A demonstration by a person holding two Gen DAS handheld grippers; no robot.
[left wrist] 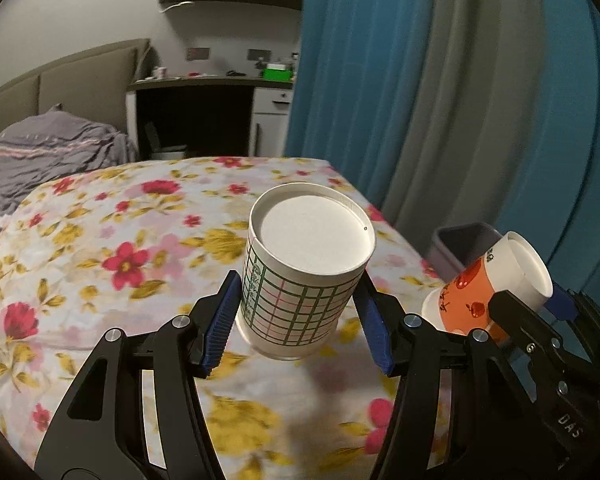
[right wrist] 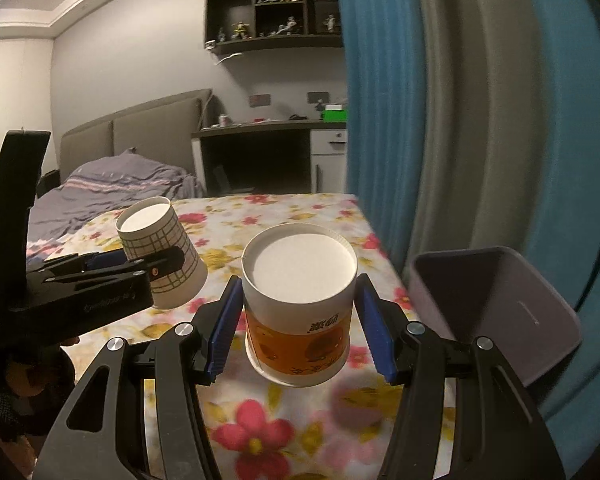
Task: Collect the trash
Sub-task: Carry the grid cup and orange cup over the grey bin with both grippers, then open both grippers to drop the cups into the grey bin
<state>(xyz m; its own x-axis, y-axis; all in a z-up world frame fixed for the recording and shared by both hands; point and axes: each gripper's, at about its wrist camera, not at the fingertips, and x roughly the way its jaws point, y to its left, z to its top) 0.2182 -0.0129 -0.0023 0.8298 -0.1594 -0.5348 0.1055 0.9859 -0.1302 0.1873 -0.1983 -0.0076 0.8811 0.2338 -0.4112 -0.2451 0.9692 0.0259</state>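
Observation:
My left gripper (left wrist: pixel 298 304) is shut on a white paper cup with a green grid print (left wrist: pixel 300 280), held upside down above the flowered tablecloth (left wrist: pixel 120 260). My right gripper (right wrist: pixel 298 320) is shut on a white and orange paper cup (right wrist: pixel 300 320), also bottom up and lifted off the table. In the left wrist view the orange cup (left wrist: pixel 488 284) and the right gripper (left wrist: pixel 528 300) show at the right edge. In the right wrist view the grid cup (right wrist: pixel 160 248) and the left gripper (right wrist: pixel 136 262) sit at the left.
A grey plastic bin (right wrist: pixel 496 312) stands open beside the table's right edge, against blue and grey curtains (right wrist: pixel 460 120). Behind the table are a bed with grey bedding (right wrist: pixel 112 188), a desk (right wrist: pixel 268 128) and wall shelves (right wrist: pixel 276 8).

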